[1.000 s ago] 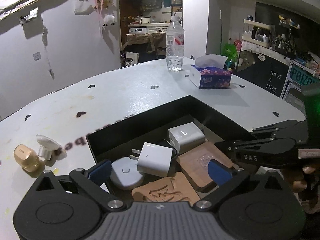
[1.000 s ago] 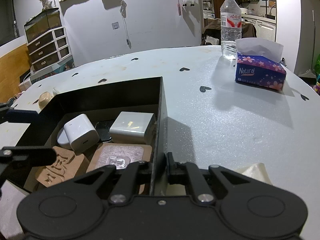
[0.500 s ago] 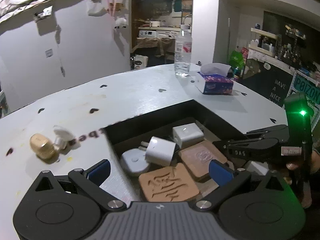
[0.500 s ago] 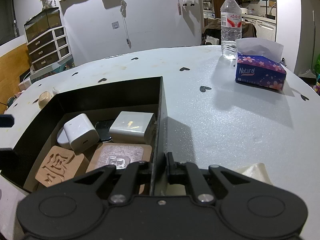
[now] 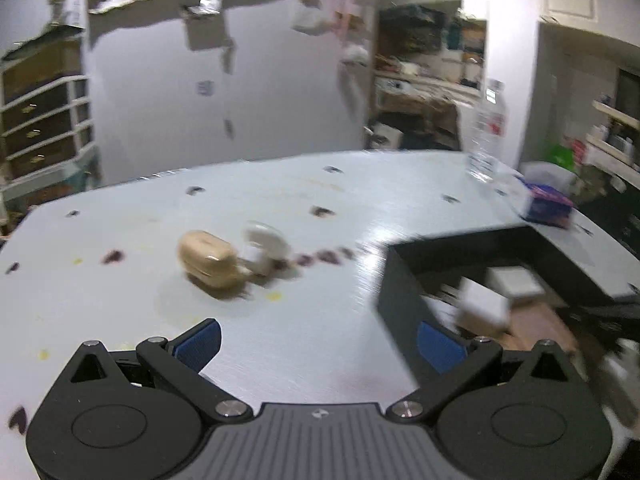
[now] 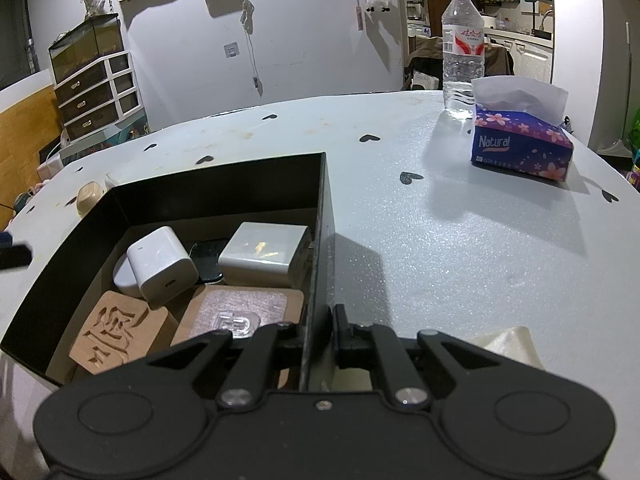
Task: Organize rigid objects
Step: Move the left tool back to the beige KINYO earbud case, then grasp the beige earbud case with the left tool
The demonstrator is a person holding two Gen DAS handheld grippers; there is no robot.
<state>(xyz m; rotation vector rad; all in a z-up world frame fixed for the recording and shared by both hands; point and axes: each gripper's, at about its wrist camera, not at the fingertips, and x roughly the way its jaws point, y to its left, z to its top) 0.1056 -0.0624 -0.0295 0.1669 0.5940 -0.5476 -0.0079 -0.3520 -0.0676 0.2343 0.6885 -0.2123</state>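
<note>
A black open box (image 6: 256, 188) sits on the white table and holds two white chargers (image 6: 160, 264), a carved wooden tile (image 6: 116, 332) and a brown card with a clear hook (image 6: 236, 320). My right gripper (image 6: 320, 332) is shut on the box's right wall. My left gripper (image 5: 318, 344) is open and empty, above the table left of the box (image 5: 404, 280). A gold earbud case (image 5: 210, 260) and a small white object (image 5: 266, 244) lie on the table ahead of it; the left wrist view is blurred.
A water bottle (image 6: 462, 44) and a blue tissue pack (image 6: 520, 144) stand at the table's far right. A cream cloth (image 6: 508, 344) lies beside my right gripper. The table (image 6: 440, 240) has black heart marks.
My left gripper has swung left, away from above the box toward the gold case and white object. The right gripper has kept its hold on the box wall.
</note>
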